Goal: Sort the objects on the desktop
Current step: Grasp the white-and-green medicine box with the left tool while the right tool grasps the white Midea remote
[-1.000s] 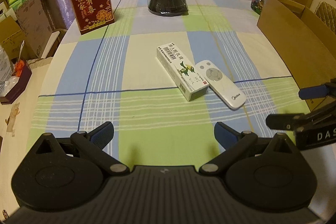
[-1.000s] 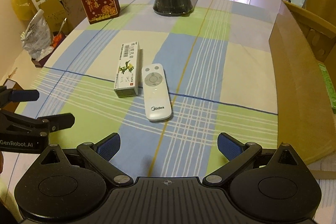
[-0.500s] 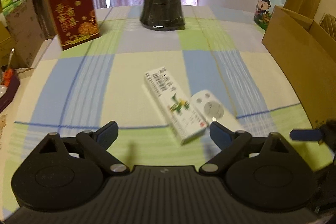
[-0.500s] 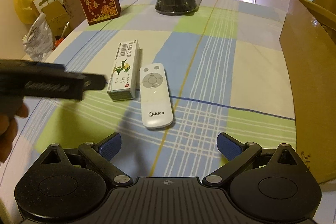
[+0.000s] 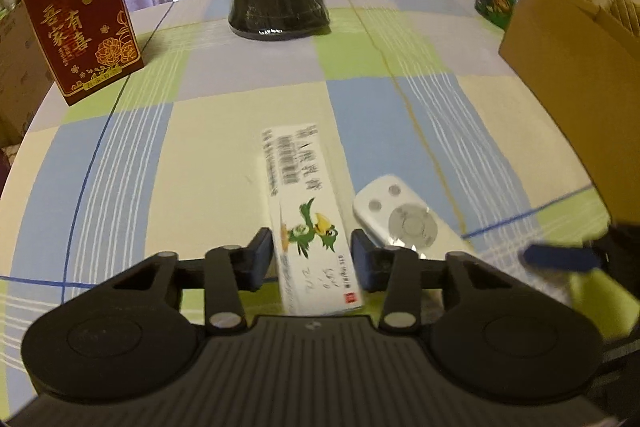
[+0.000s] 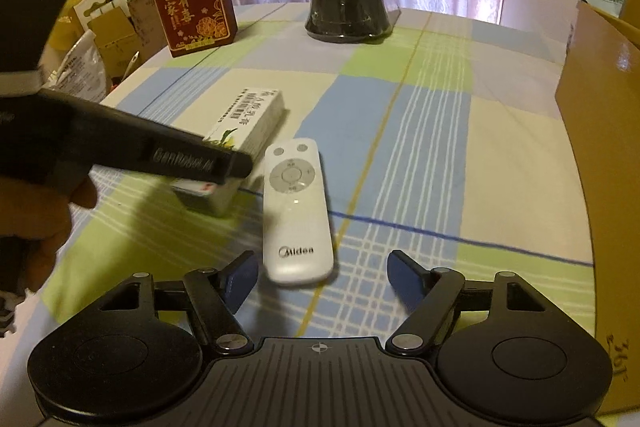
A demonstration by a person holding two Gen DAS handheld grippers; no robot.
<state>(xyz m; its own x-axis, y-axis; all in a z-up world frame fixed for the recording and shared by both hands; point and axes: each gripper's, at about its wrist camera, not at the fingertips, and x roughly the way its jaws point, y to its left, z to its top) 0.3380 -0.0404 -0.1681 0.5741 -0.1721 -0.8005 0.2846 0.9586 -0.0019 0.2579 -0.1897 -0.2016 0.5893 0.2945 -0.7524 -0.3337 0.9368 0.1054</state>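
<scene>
Since the earlier frame, the left gripper (image 5: 312, 257) had moved forward and down, so that its two blue pads now sat either side of the near end of the white medicine box (image 5: 306, 215). Its jaws had narrowed around the box; whether the pads pressed against it could not be told. The box lay flat on the checked tablecloth (image 5: 180, 155), just beside the white remote (image 6: 294, 211). The right gripper (image 6: 322, 277) had also come closer, jaws spread wide, with the remote's near end between its pads. A cardboard box (image 6: 604, 131) stood at the table's right, a red gift box (image 5: 80, 19) at the far left.
</scene>
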